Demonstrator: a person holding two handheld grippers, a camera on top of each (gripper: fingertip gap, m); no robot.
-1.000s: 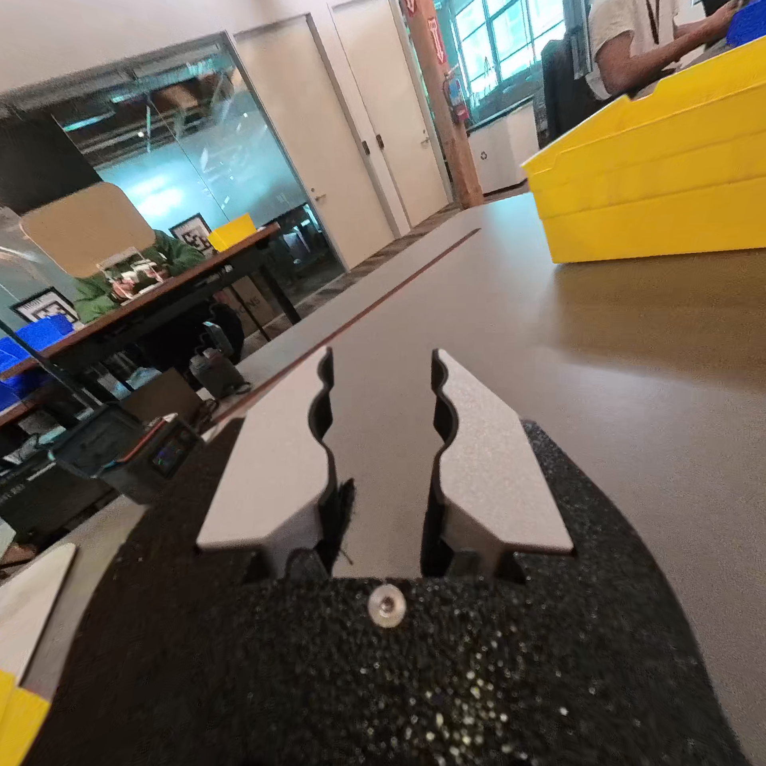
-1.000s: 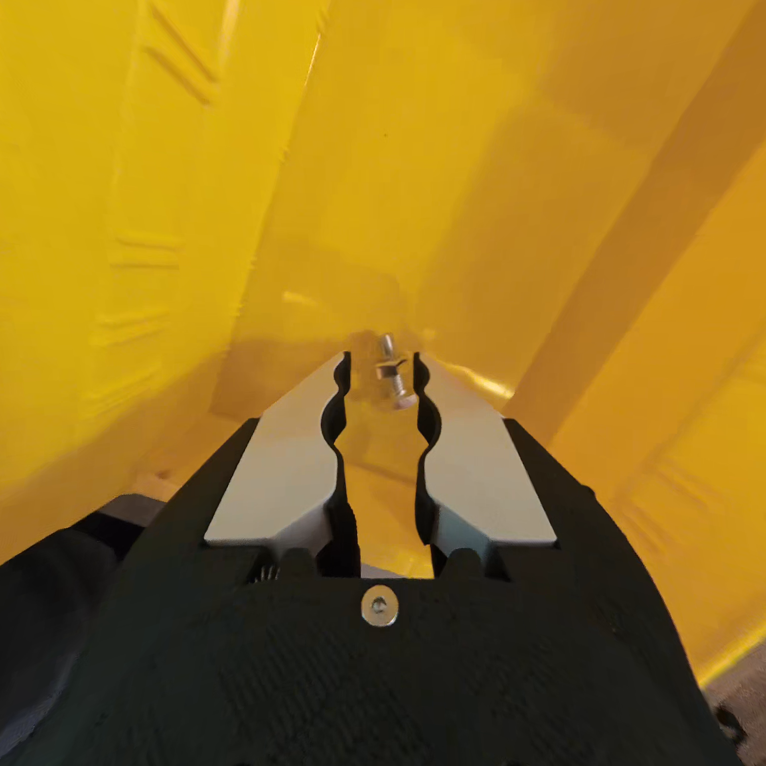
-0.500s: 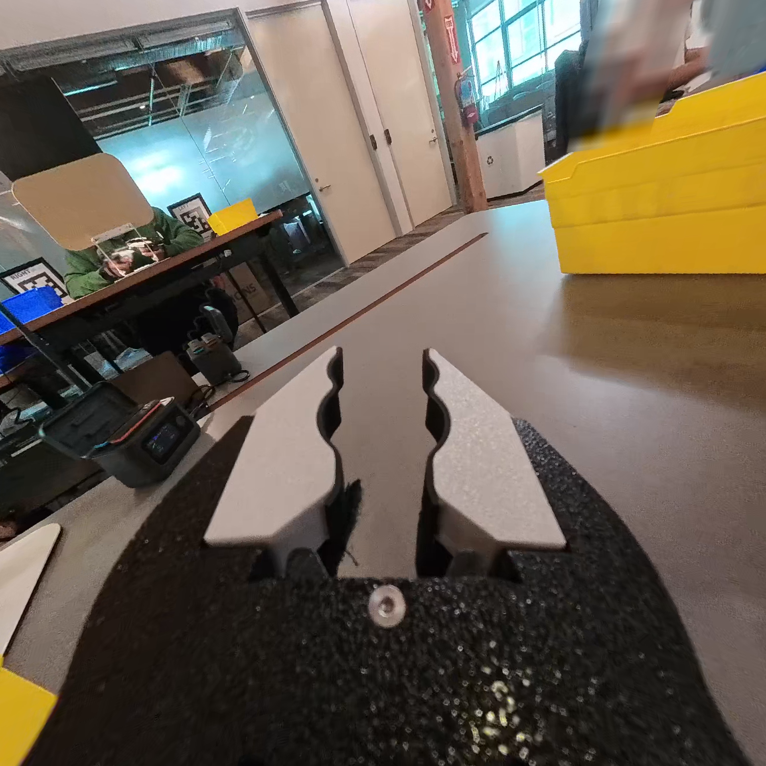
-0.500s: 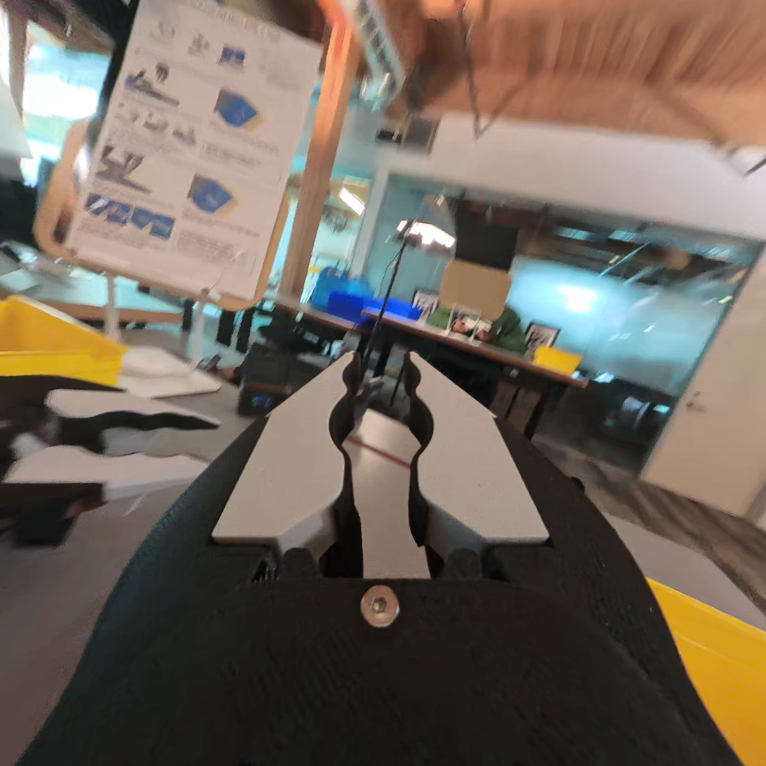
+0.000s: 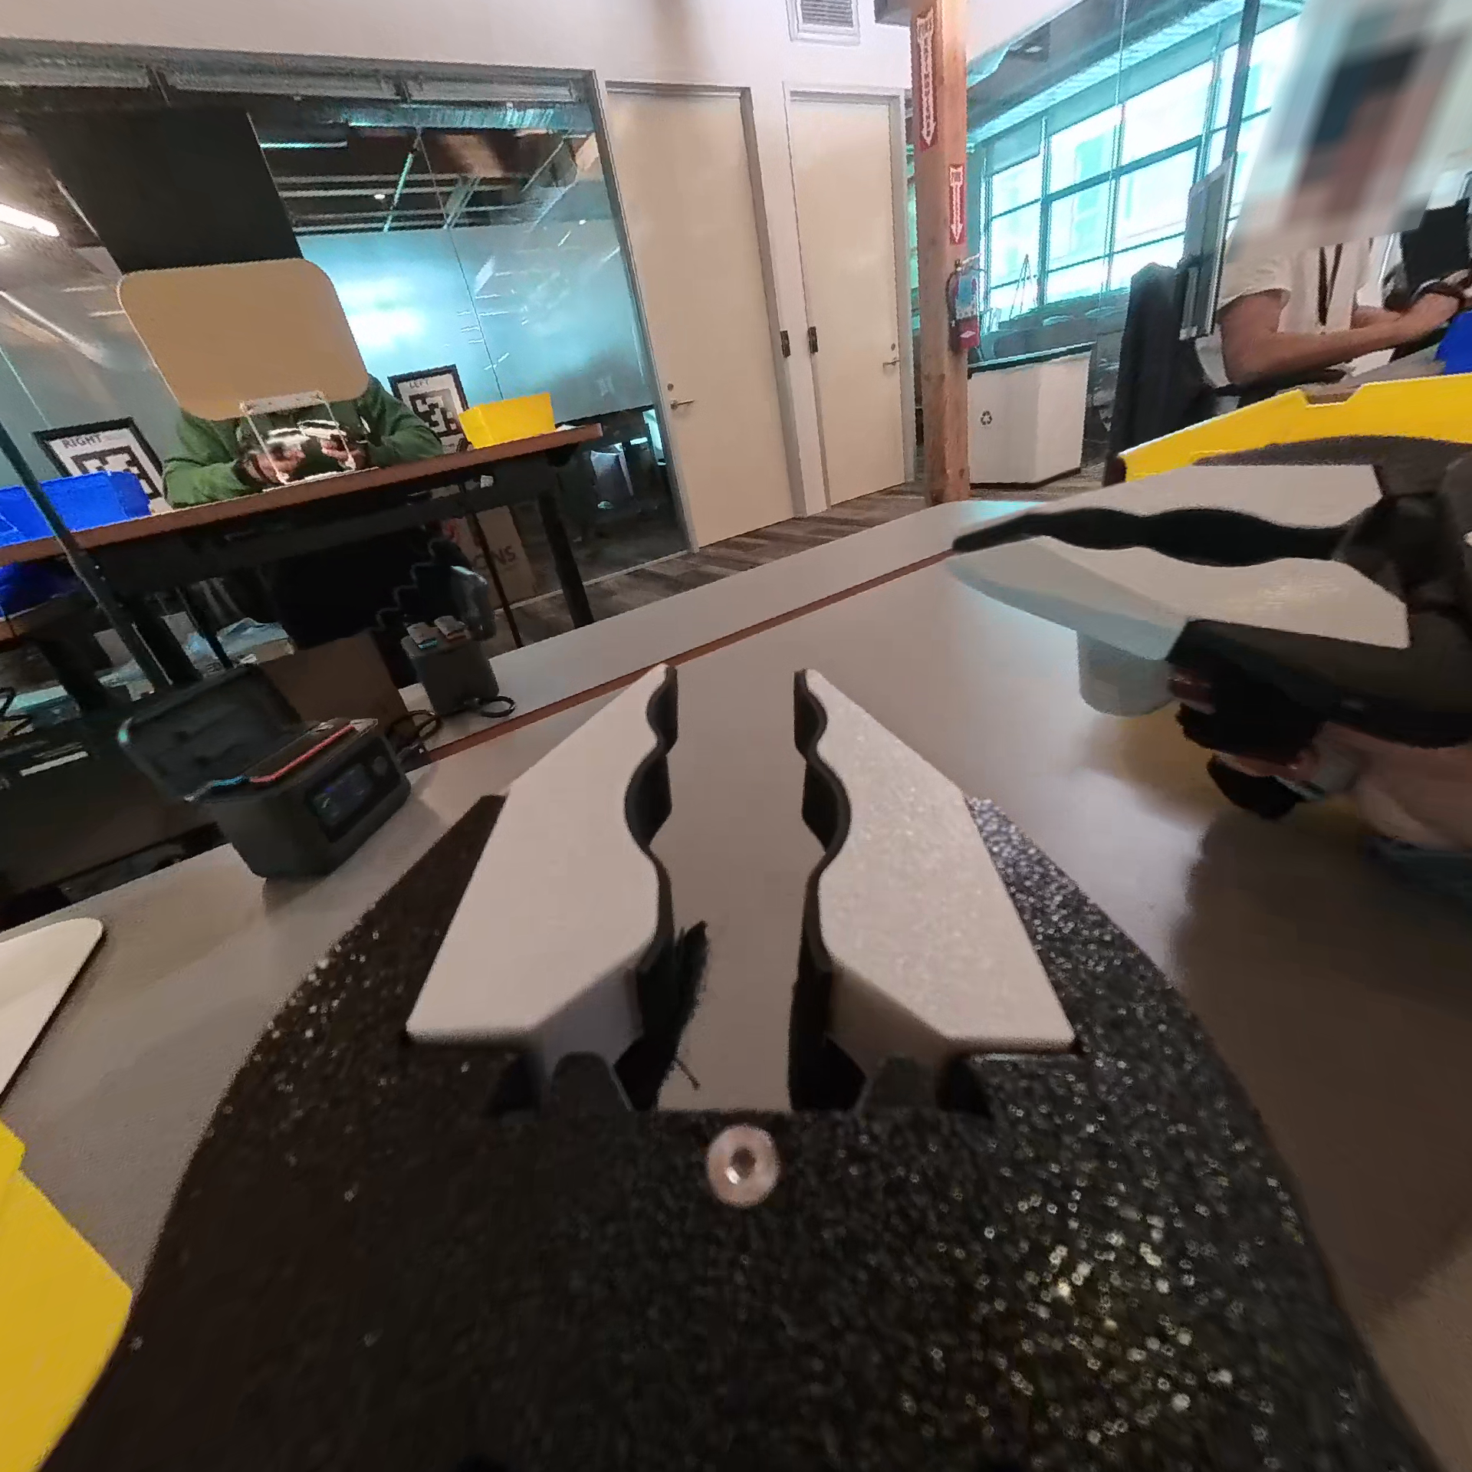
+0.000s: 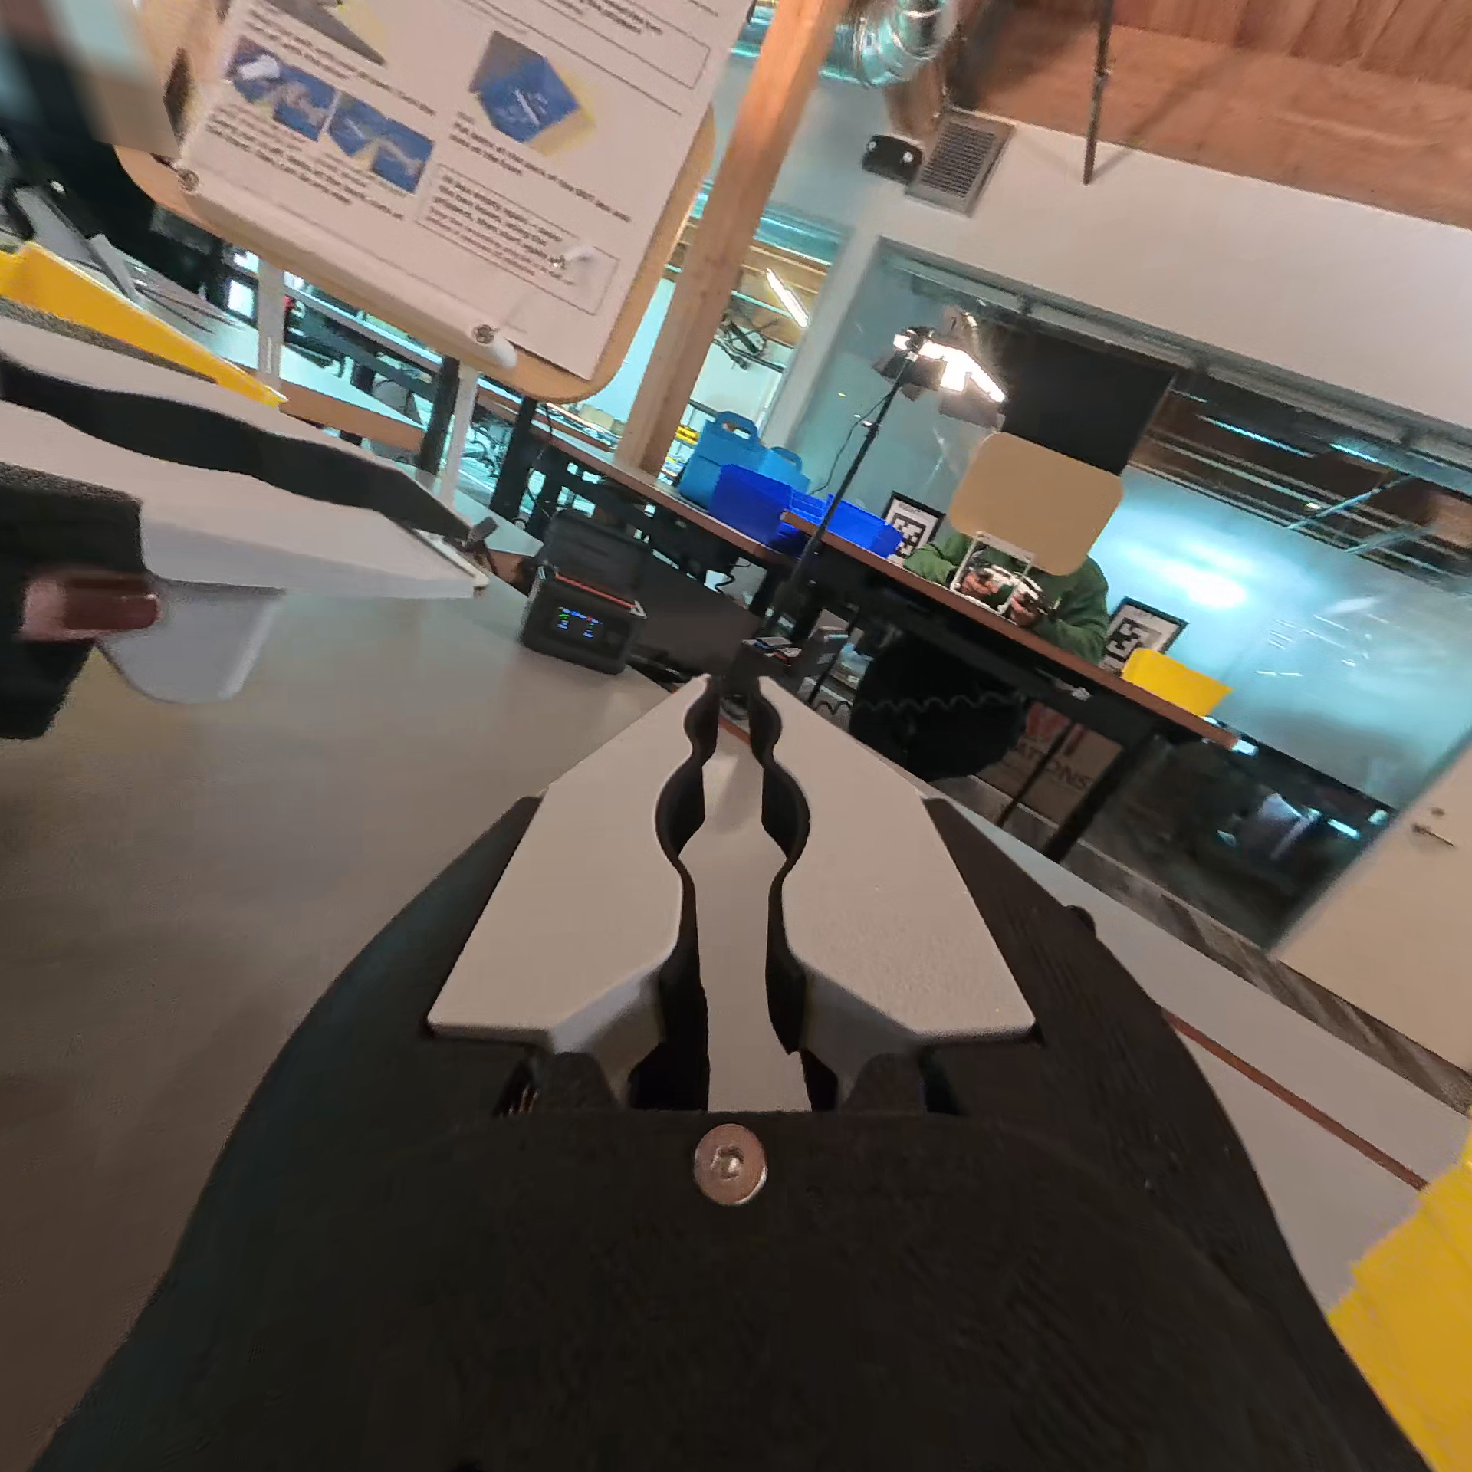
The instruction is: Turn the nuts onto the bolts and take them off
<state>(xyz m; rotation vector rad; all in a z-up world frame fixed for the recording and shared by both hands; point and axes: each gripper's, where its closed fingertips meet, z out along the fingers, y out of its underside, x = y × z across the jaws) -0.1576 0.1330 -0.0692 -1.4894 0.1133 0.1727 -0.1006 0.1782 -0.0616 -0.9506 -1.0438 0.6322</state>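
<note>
My left gripper (image 5: pixel 734 685) is open and empty, held low over the grey table (image 5: pixel 1035 916). My right gripper (image 6: pixel 731 691) is nearly shut, with a narrow gap held between the tips. The small bolt with its nut is pinched there and barely shows. The right gripper also shows side-on at the right of the left wrist view (image 5: pixel 964 548), pointing left. The left gripper shows at the left of the right wrist view (image 6: pixel 470 550), pointing right. The two grippers face each other a short way apart above the table.
A yellow bin (image 5: pixel 1274 442) stands behind the right gripper and shows at the lower right of the right wrist view (image 6: pixel 1418 1314). A black power box (image 5: pixel 311 788) sits at the table's far edge. A sign board (image 6: pixel 446 159) stands at the back. People sit at other tables. The grippers' ends are close to 8 cm from one another.
My right gripper closed on the bolt in the yellow bin, lifted out and swung over the table toward the left gripper. The left gripper's jaws narrowed a little and levelled.
</note>
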